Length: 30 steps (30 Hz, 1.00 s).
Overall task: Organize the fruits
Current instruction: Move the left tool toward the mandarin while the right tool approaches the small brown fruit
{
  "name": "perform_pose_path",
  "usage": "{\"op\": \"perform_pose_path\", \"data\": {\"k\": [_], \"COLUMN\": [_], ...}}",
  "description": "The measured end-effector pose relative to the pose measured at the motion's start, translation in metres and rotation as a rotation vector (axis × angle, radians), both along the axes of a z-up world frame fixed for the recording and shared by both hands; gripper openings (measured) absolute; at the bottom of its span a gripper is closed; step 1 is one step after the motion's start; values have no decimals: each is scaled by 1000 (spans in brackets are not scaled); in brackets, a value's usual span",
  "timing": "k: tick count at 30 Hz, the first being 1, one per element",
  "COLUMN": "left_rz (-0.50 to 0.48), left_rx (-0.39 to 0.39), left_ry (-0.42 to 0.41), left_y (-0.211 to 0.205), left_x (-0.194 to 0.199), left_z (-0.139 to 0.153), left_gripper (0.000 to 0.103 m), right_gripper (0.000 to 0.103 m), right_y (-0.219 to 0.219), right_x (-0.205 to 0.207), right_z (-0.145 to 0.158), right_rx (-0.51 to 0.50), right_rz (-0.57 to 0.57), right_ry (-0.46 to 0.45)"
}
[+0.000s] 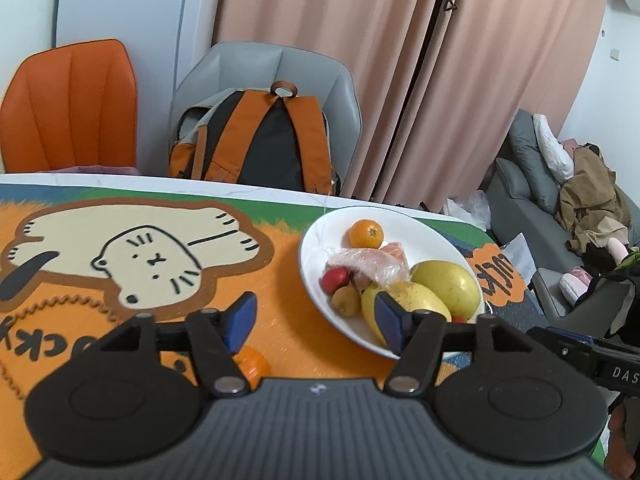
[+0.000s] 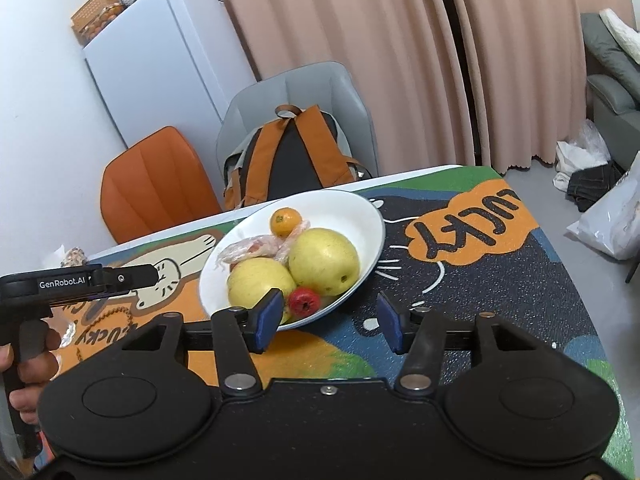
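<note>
Currently both grippers are hovering over the worktop (image 2: 500, 280), which is covered by a cartoon-cat mat, and both are facing the white plate (image 2: 372, 216) where the fruit is sitting. The left gripper (image 1: 316, 320) is standing released, its blue pads apart with nothing between them; the right gripper (image 2: 328, 320) is likewise released and empty.

On the plate, two large yellow-green fruits (image 2: 324, 256) are lying side by side, touching, with a small red fruit (image 2: 304, 302) tucked against the near rim, a mandarin (image 2: 285, 221) at the far side, and something wrapped in clear plastic (image 2: 256, 250) between them. A small orange fruit (image 1: 252, 364) is lying off the plate on the mat, just beneath the left gripper's left finger and half hidden by it.

That stray fruit is probably the deciding relation: it is lying below and slightly left of the left jaws, close in, while the right gripper is sitting beside the plate's near rim. The left hand looks nearer to it.
</note>
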<state>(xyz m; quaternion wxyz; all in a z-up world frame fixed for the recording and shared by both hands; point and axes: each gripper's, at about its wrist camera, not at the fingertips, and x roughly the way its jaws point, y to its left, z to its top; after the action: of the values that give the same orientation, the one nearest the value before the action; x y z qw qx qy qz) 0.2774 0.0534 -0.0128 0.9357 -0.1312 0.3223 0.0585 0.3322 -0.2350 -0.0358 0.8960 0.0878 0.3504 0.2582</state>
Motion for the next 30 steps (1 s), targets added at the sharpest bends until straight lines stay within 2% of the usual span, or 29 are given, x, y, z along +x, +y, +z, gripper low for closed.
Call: {"op": "perform_pose_path", "data": {"k": [4, 6, 9, 11, 15, 22, 30], "left_rz": [14, 15, 16, 14, 12, 6, -16], "left_rx": [-1, 1, 6, 4, -3, -8, -2], "left_ry": [-20, -22, -34, -36, -51, -64, -49], "left_y": [4, 5, 5, 5, 8, 11, 11], "left_x": [-14, -21, -32, -38, -52, -71, -94], "left_z": [5, 9, 13, 15, 19, 24, 24], "left_gripper": [83, 87, 90, 91, 91, 91, 91], "right_gripper": [61, 68, 71, 72, 81, 86, 95], "right_y": [3, 4, 5, 7, 12, 17, 25], "right_x": [-9, -15, -22, -27, -37, -52, -69], "right_z": [7, 11, 17, 20, 27, 35, 40], "right_rx": [-1, -3, -1, -4, -14, -20, -20], "right_rz": [-2, 0, 0, 6, 23, 28, 32], "right_ry": [-15, -28, -36, -40, -58, -68, -75]}}
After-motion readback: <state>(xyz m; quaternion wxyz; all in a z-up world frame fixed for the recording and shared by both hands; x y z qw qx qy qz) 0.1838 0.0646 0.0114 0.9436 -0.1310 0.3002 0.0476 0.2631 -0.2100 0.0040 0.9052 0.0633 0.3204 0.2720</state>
